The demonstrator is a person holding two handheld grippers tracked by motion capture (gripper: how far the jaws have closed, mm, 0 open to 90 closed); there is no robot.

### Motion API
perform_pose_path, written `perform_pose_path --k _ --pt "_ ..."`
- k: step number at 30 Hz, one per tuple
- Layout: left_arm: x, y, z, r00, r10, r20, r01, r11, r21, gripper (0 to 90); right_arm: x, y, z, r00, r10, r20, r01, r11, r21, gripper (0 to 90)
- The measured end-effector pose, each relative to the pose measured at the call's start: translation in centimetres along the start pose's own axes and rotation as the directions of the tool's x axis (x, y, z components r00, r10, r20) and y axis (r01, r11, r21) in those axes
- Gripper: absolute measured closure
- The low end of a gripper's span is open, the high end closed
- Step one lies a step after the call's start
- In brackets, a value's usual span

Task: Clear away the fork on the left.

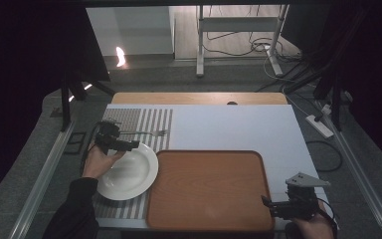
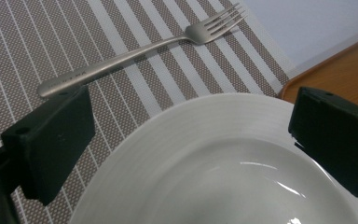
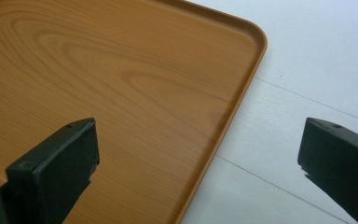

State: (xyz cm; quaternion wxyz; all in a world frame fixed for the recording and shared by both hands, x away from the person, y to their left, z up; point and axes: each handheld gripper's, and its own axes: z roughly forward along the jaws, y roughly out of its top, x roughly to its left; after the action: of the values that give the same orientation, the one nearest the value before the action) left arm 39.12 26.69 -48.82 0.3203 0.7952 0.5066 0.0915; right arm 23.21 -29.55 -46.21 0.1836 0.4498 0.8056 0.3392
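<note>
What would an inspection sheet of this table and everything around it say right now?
Surface: white tabletop with a striped placemat at left.
Job's things: white plate on the placemat; fork behind it; wooden tray, nothing on it.
Clutter: nothing seen.
Grippers: left claw open over the plate's far rim; right claw open at the tray's near right corner.
Cables: loose cables on the floor beyond; power strip at right.
Surroundings: dim room, metal stand legs behind.
</note>
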Motion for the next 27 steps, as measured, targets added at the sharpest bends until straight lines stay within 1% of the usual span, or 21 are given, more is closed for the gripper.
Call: perform_pose_path --k 5,7,8,10,11,12,13,14,15,16,17,18,19,20,21,22,23,24,25,26,27 --pt "0.3 0.7 0.8 1.0000 0.006 0.000 -0.006 0.9999 0.010 1.0 0.0 0.0 0.0 1.0000 0.001 -0.004 -0.001 1.000 0.000 0.0" --pt "0.4 1.1 1.4 0.9999 0.014 -0.008 -0.014 0.9997 0.022 1.3 0.0 0.0 0.0 1.0000 0.000 -0.006 0.000 1.000 0.001 0.0" --pt "0.4 1.1 1.4 0.9999 0.014 -0.008 -0.014 0.9997 0.022 1.9 0.0 0.0 0.0 1.0000 0.000 -0.006 0.000 1.000 0.001 0.0" --pt "0.5 1.3 1.7 0.9997 0.017 -0.014 -0.017 0.9995 0.028 4.6 0.0 0.0 0.0 1.0000 0.001 -0.007 -0.001 1.000 0.002 0.0" --pt "0.7 1.5 2.0 0.9997 0.026 -0.006 -0.025 0.9990 0.037 7.2 0.0 0.0 0.0 1.0000 0.000 -0.007 0.000 1.000 0.001 0.0" --pt "0.7 1.5 2.0 0.9997 0.026 -0.006 -0.025 0.9990 0.037 9.8 0.0 0.0 0.0 1.0000 0.000 -0.007 0.000 1.000 0.001 0.0" --pt "0.8 1.6 2.1 0.9995 0.031 -0.008 -0.030 0.9986 0.043 9.8 0.0 0.0 0.0 1.0000 0.000 -0.007 0.000 1.000 0.002 0.0" --pt "0.9 1.8 2.2 0.9988 0.049 -0.005 -0.049 0.9971 0.058 16.8 0.0 0.0 0.0 1.0000 0.000 -0.007 0.000 1.000 0.002 0.0" --pt "0.9 1.9 2.3 0.9982 0.059 0.002 -0.059 0.9957 0.071 21.8 0.0 0.0 0.0 1.0000 0.000 -0.008 0.000 1.000 0.002 0.0" --pt "0.9 1.9 2.3 0.9982 0.059 0.002 -0.059 0.9957 0.071 23.7 0.0 0.0 0.0 1.0000 0.000 -0.008 0.000 1.000 0.002 0.0" --pt "0.9 1.9 2.4 0.9978 0.067 -0.005 -0.066 0.9948 0.078 23.7 0.0 0.0 0.0 1.0000 0.000 -0.008 0.000 1.000 0.002 0.0" --pt "0.9 2.0 2.4 0.9975 0.070 -0.005 -0.070 0.9944 0.080 26.8 0.0 0.0 0.0 1.0000 0.000 -0.008 0.000 1.000 0.002 0.0" --pt "1.0 2.1 2.5 0.9974 0.072 0.004 -0.072 0.9939 0.083 41.3 0.0 0.0 0.0 1.0000 -0.001 -0.009 0.001 1.000 0.003 0.0" --pt "1.1 2.3 2.5 0.9973 0.073 -0.004 -0.072 0.9934 0.089 41.3 0.0 0.0 0.0 1.0000 -0.001 -0.009 0.001 1.000 0.003 0.0" --pt "1.3 2.5 2.6 0.9972 0.074 0.003 -0.074 0.9924 0.098 52.2 0.0 0.0 0.0 1.0000 -0.002 -0.008 0.003 1.000 0.005 0.0" --pt "1.3 2.5 2.6 0.9972 0.074 0.003 -0.074 0.9924 0.098 58.6 0.0 0.0 0.0 1.0000 -0.002 -0.008 0.003 1.000 0.005 0.0" --pt "1.5 2.8 2.8 0.9974 0.072 -0.008 -0.071 0.9920 0.104 62.2 0.0 0.0 0.0 1.0000 -0.002 -0.009 0.002 1.000 0.006 0.0" --pt "1.5 2.8 2.8 0.9974 0.072 -0.008 -0.071 0.9920 0.104 69.3 0.0 0.0 0.0 1.0000 -0.002 -0.009 0.002 1.000 0.006 0.0" --pt "1.8 3.0 3.1 0.9976 0.067 -0.018 -0.064 0.9920 0.108 76.3 0.0 0.0 0.0 1.0000 -0.002 -0.009 0.002 1.000 0.006 0.0" --pt "1.8 3.0 3.1 0.9976 0.067 -0.018 -0.064 0.9920 0.108 81.8 0.0 0.0 0.0 1.0000 -0.002 -0.009 0.002 1.000 0.006 0.0" --pt "2.1 3.1 3.6 0.9971 0.060 -0.046 -0.055 0.9914 0.119 85.9 0.0 0.0 0.0 0.9999 -0.002 -0.010 0.002 1.000 0.007 0.0"
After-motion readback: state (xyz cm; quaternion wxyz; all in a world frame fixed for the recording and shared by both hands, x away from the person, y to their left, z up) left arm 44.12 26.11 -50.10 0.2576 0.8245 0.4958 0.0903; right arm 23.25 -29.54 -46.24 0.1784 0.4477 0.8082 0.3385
